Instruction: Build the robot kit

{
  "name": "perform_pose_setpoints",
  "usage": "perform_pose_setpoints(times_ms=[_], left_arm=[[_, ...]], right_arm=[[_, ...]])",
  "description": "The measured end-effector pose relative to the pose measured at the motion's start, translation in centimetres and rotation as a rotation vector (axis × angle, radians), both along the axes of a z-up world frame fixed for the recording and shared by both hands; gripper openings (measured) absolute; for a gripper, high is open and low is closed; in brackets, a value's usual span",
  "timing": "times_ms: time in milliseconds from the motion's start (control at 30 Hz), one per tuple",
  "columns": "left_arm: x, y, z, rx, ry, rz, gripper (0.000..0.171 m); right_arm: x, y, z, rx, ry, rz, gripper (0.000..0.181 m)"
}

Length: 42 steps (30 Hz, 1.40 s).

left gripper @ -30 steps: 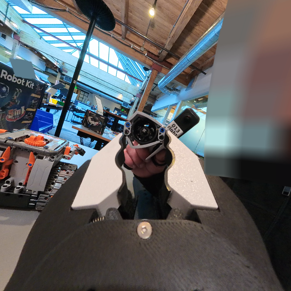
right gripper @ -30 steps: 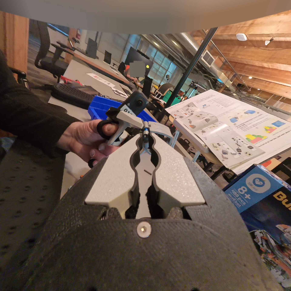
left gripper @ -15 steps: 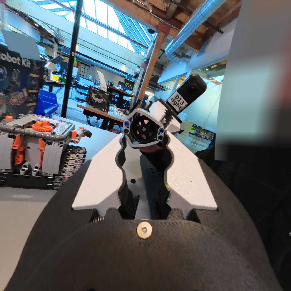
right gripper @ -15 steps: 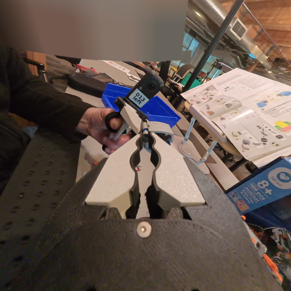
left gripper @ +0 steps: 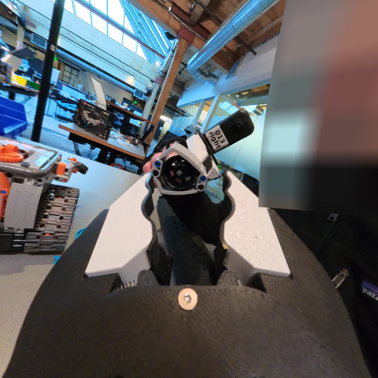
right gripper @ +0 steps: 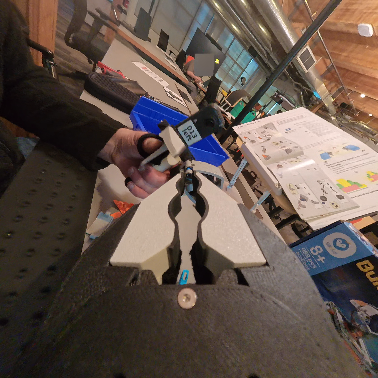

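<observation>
Left gripper [left gripper: 187, 180] clamping grey triangular brick piece [left gripper: 180, 173] with black wheel hub at fingertips, held up in air. Right gripper [right gripper: 188, 180] pinching narrow onto same piece's edge [right gripper: 188, 180], grey beam with blue pins, fingers nearly together. Both tools meeting nose to nose, each blocking view beyond the other. Tracked grey-orange brick vehicle [left gripper: 30, 194] sitting far left on table. Blue bin [right gripper: 163, 126] lying behind person's hand [right gripper: 133, 161]. Open instruction booklet [right gripper: 302, 163] propping at right, blue box [right gripper: 337, 255] near right.
</observation>
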<state>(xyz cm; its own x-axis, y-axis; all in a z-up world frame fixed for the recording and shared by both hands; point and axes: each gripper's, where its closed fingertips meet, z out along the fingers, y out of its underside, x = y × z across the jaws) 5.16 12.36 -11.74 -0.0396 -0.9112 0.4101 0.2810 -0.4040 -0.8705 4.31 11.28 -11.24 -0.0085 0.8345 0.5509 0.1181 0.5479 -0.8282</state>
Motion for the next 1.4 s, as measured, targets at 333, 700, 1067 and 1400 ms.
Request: perform_pose_setpoints(times_ms=[333,700,1067,1400], left_arm=[[-0.3,0.1,0.6,0.006,-0.082,0.007,0.047],[-1.2,0.6,2.1,-0.004,-0.223,0.037,0.046],[-0.9,0.3,2.2,0.045,-0.205,0.048,0.047],[-0.9,-0.1,2.5,0.083,-0.198,0.055,0.047]], right_arm=[[-0.2,-0.7,0.2,0.095,0.024,-0.018,0.007],[0.6,1.8,1.9,-0.171,0.146,-0.078,0.037],[0.2,2.0,1.8,-0.601,0.199,0.129,0.009],[0.2,3.2,1.6,-0.757,0.23,0.14,0.009]])
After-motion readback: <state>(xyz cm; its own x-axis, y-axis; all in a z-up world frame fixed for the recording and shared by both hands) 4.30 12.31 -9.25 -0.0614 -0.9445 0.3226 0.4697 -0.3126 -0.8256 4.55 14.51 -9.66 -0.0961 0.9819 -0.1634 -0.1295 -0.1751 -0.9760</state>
